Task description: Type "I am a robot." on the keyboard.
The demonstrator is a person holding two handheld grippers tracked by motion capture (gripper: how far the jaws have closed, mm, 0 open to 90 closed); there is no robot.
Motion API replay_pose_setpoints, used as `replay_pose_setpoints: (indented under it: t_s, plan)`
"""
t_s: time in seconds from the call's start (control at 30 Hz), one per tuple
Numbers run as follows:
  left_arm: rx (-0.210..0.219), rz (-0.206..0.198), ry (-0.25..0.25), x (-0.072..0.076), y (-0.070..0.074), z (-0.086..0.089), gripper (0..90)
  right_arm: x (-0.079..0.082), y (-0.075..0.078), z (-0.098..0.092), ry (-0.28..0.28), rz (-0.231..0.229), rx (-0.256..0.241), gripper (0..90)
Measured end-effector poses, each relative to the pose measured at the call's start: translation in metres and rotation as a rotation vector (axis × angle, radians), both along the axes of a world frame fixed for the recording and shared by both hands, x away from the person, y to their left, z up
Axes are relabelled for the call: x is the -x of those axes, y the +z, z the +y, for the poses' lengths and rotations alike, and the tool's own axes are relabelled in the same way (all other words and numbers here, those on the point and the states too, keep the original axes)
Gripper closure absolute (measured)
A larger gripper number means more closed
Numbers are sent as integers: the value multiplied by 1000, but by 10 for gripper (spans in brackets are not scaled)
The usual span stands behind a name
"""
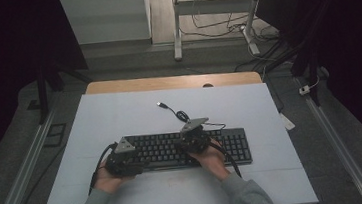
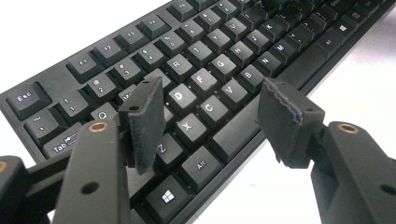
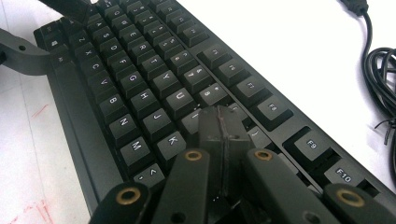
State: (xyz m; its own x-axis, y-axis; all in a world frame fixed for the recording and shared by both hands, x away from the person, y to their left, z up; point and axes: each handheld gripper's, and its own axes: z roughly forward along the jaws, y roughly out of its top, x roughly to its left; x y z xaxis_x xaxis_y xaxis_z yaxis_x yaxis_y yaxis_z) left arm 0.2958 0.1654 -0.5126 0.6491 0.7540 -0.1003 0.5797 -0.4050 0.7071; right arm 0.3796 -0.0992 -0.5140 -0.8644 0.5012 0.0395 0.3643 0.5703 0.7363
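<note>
A black keyboard (image 1: 183,150) lay toward the near edge of the white tabletop (image 1: 120,113). The left gripper (image 2: 212,123) hovered released above the keyboard's left end, jaws spread wide. The right gripper (image 3: 219,128) was clenched, its closed tips pressing among the middle keys. A black USB cable (image 1: 175,113) trailed toward the far edge.

Black plastic keyboard (image 2: 219,70): matt keycaps, smooth. Left hand-held gripper (image 2: 212,126): matt black plastic, brass-look rivets, rough frayed foam pads (image 2: 280,116). White bench (image 1: 120,113) smooth, matt. Black rubbery cable (image 3: 380,70), slight gloss.
</note>
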Motion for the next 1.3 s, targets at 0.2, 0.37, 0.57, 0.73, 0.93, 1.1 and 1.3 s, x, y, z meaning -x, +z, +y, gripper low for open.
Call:
replay_pose_setpoints:
  t_s: [0.2,0.37,0.57,0.73,0.93,1.1,1.3]
  plan:
    - [3,-1,1,0,0,1,406,0,-1,1,-3,-3,16,896]
    - [5,-5,3,1,1,1,406,2,1,1,-2,-18,11,897]
    - [12,-11,11,1,2,2,405,5,9,-7,-15,-25,-24,897]
    - [21,-10,19,0,2,4,403,11,13,-19,-14,-33,-49,872]
    - [22,-9,23,-1,2,5,402,19,15,-43,-48,-38,-79,721]
    - [29,-8,31,-3,2,7,402,24,17,-64,-67,-46,-111,645]
    - [33,-9,39,-4,1,9,399,31,17,-89,-81,-61,-101,596]
